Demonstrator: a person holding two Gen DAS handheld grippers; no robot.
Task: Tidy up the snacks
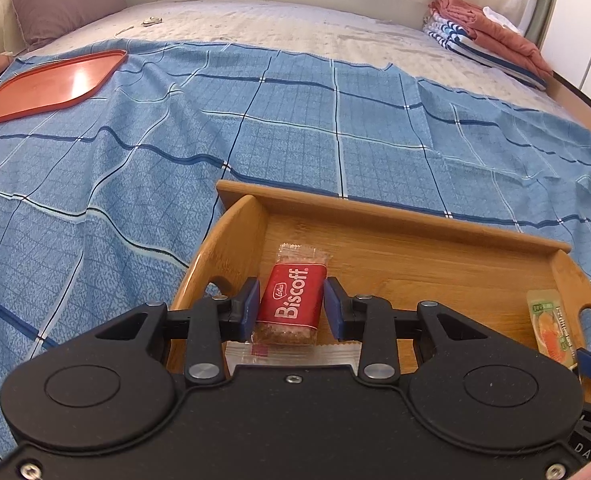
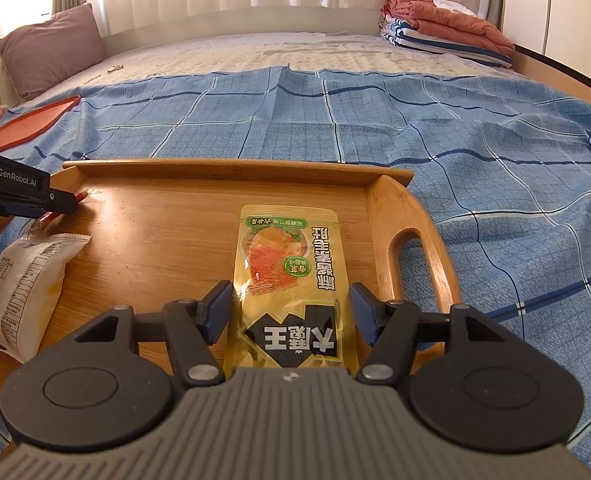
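Inside the wooden tray point(image 1: 415, 236), at its left end, the left gripper point(image 1: 291, 304) is clenched on a red Biscoff biscuit packet point(image 1: 293, 300), a blue pad pressing each long side. The packet lies partly over a white wrapped snack point(image 1: 295, 354), of which this view shows only a strip beneath the jaws. Seen from the right wrist, that white wrapped snack point(image 2: 19, 292) shows in full, lying at the tray's left end with its printed panel up, and the left gripper's black body reaches in from the left edge above it.

At the tray's right end, the right gripper point(image 2: 291, 312) stands about half open around a yellow snack pouch point(image 2: 289, 272). The left pad touches the pouch's edge; the right pad sits just beside the other edge, and whether it presses cannot be told. The pouch lies flat on the tray floor, near the right handle slot. From the left wrist only its top part shows, at the right edge.

The tray rests on a blue checked cloth point(image 1: 335, 128) spread over a bed. An orange plastic tray point(image 1: 47, 84) lies well apart to the far left, seen more fully from the left wrist. A purple pillow point(image 2: 51, 48) and folded blankets point(image 2: 439, 28) sit at the far corners.
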